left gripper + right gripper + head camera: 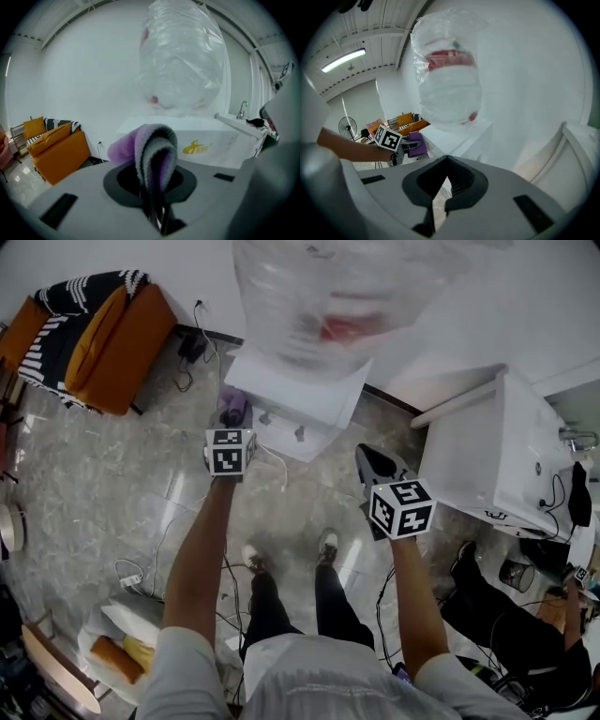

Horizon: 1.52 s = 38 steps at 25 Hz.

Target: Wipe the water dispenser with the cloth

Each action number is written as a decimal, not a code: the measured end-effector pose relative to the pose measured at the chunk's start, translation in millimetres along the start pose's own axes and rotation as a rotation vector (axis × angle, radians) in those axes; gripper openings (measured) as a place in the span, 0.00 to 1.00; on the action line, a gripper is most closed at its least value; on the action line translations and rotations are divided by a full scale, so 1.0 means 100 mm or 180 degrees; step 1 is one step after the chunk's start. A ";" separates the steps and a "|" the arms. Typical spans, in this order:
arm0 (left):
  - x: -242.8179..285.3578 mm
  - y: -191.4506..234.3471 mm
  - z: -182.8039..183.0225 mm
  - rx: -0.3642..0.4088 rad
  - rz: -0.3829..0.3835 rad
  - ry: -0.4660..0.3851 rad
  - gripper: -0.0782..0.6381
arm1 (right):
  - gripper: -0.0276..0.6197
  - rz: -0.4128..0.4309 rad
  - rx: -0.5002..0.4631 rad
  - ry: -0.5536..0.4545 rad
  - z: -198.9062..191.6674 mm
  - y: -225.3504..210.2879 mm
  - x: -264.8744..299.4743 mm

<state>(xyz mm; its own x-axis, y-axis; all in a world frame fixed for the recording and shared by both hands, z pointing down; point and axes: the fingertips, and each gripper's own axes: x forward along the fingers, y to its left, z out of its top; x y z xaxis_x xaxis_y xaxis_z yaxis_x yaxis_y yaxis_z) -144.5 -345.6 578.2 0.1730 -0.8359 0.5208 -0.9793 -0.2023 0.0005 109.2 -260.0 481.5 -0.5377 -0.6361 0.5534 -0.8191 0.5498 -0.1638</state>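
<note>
A person stands facing a white box-shaped water dispenser (302,397), which is topped by a large clear plastic bottle (328,296) in a crinkled transparent wrap, and holds a gripper in each hand. The left gripper (232,427) is held out close in front of the dispenser's left front corner. Its jaws are clamped tight on a folded purple-and-grey fleece cloth (151,147), which loops up over the fingertips. From the head view the cloth appears just short of the dispenser's front face; whether it touches the dispenser cannot be told.

The right gripper (375,463) hangs to the right of the dispenser and further back from it, pointing toward its right side. Its dark jaws are drawn together at the tips with nothing between them.

To the dispenser's left, against the same white wall, sits an orange upholstered sofa (120,348) draped with a black-and-white striped throw (82,292). To the dispenser's right stands a white sink unit (487,465) with a chrome tap (242,108). Grey marbled floor tiles (103,484) spread out in front of the dispenser.
</note>
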 end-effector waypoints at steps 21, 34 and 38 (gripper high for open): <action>-0.21 -1.88 0.13 -0.0406 -0.1026 0.0041 0.18 | 0.05 -0.0274 0.0256 0.0020 -0.52 -0.44 -0.77; -0.21 -2.32 0.11 -0.0982 -0.1338 0.0137 0.17 | 0.06 -0.0223 0.0211 0.0020 -0.62 -0.65 -0.89; -0.10 -2.41 -0.02 -0.1005 -0.1347 0.0209 0.18 | 0.06 -0.0202 0.0179 0.0046 -0.70 -0.65 -0.90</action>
<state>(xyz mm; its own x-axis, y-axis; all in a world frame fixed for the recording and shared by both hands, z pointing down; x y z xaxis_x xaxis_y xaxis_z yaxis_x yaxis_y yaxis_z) 90.0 -287.5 574.8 0.5629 -0.6787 0.4718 -0.8110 -0.3431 0.4739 225.1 -200.7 499.3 -0.4818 -0.6605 0.5759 -0.8615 0.4772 -0.1734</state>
